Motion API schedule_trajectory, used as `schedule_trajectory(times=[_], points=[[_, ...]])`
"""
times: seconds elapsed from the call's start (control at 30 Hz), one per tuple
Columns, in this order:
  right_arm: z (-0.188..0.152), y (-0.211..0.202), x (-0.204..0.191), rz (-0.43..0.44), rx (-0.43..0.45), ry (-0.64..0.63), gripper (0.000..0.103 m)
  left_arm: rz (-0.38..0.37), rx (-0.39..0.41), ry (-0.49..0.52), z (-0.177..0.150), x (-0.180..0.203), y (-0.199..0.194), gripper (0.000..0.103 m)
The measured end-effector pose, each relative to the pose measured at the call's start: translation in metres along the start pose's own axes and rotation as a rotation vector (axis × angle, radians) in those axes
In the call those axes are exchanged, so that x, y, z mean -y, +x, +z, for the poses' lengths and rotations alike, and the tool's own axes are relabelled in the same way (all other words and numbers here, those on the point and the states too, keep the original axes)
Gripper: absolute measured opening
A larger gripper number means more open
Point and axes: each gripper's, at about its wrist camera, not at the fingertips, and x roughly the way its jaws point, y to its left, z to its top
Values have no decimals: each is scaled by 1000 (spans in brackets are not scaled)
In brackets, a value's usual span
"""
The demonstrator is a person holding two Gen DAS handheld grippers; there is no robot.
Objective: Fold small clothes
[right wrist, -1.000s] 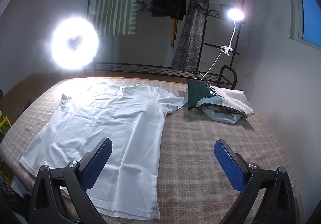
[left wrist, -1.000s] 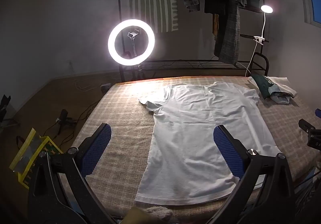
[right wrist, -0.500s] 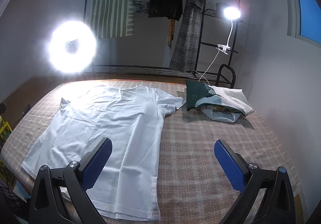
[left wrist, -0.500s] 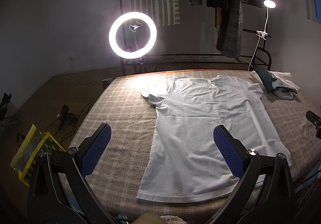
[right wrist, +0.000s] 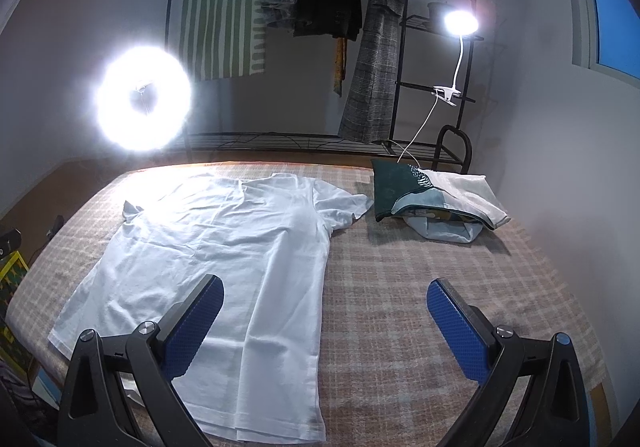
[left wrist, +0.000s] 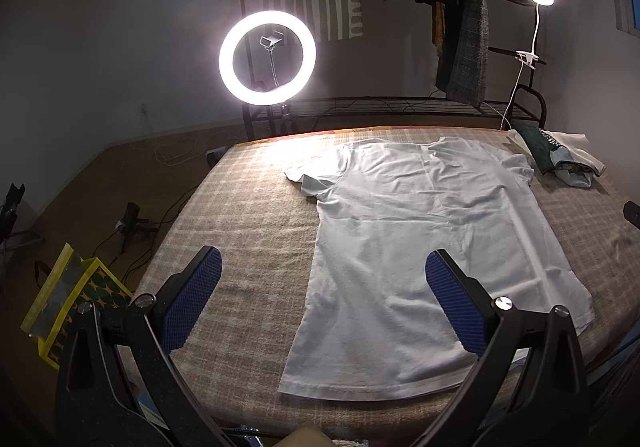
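- The left gripper (left wrist: 322,299) is hovering with its blue-padded jaws spread wide, gripping nothing, above the near hem of the white T-shirt (left wrist: 420,247).
- The right gripper (right wrist: 324,321) is likewise gaping empty, above the shirt's right edge.
- The T-shirt is lying flat on the checked bedcover (right wrist: 420,287), collar toward the ring light (left wrist: 267,57).
- Folded clothes (right wrist: 432,199) are sitting just beside its right sleeve.
- No readable writing is showing anywhere.

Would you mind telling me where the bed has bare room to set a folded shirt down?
Two free patches: the checked blanket between the white T-shirt and the wall side, in front of the folded clothes pile; and the strip left of the shirt. The far right corner by the pile is crowded.
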Motion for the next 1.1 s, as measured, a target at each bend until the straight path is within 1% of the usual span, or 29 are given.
schedule_trajectory(times=[0.2, 0.37, 0.97, 1.1], points=[[1, 0, 0, 0, 1, 7, 103, 0, -12, -9, -1, -3, 3, 103], [3, 0, 0, 1, 5, 9, 103, 1, -3, -8, -2, -4, 3, 103], [3, -2, 0, 4, 12, 7, 103, 1, -9, -10, -5, -3, 2, 103], [3, -1, 0, 5, 11, 9, 103, 4, -10, -10, -11, -3, 2, 103]])
